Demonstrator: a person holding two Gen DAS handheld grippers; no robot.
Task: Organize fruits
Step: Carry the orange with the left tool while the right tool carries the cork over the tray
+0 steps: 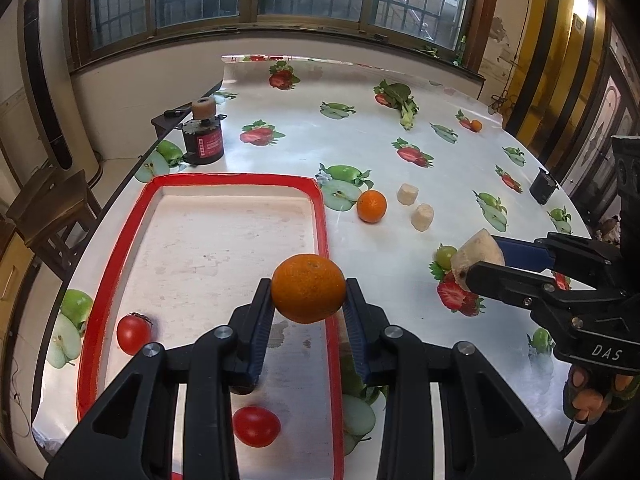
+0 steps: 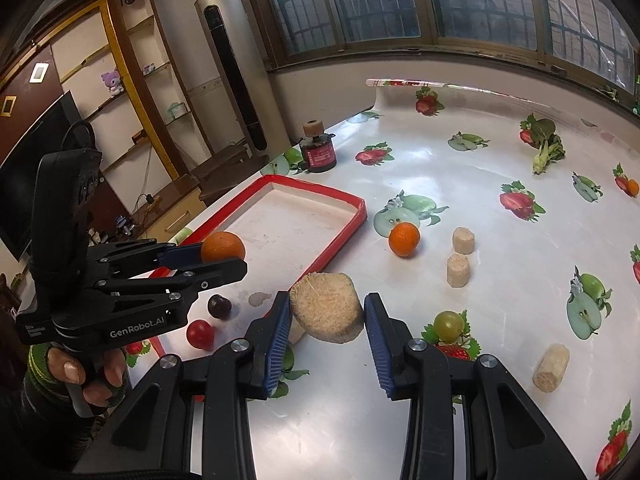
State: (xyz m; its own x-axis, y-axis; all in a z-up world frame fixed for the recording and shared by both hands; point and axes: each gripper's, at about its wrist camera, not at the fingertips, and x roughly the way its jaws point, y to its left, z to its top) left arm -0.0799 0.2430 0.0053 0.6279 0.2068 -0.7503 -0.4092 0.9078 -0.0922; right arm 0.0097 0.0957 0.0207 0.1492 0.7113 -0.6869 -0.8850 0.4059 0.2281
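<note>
My left gripper (image 1: 308, 300) is shut on an orange (image 1: 308, 288) and holds it above the right side of the red-rimmed tray (image 1: 324, 216). In the tray lie two red tomatoes (image 1: 134, 333) (image 1: 256, 426) and a dark round fruit (image 2: 219, 306). My right gripper (image 2: 326, 312) is shut on a pale fibrous chunk (image 2: 326, 308), just right of the tray rim (image 2: 344, 232) and above the table. A second orange (image 2: 404, 239), three pale chunks (image 2: 463, 240) (image 2: 457, 270) (image 2: 551, 367) and a green grape (image 2: 449, 325) lie on the tablecloth.
A black bottle (image 1: 203, 136) with a cork top stands behind the tray. Leafy greens (image 1: 402, 100) and a tiny orange fruit (image 1: 476, 125) lie far back, and a black cup (image 1: 543, 186) sits at the right edge. A person's hand (image 2: 80, 376) grips the left handle.
</note>
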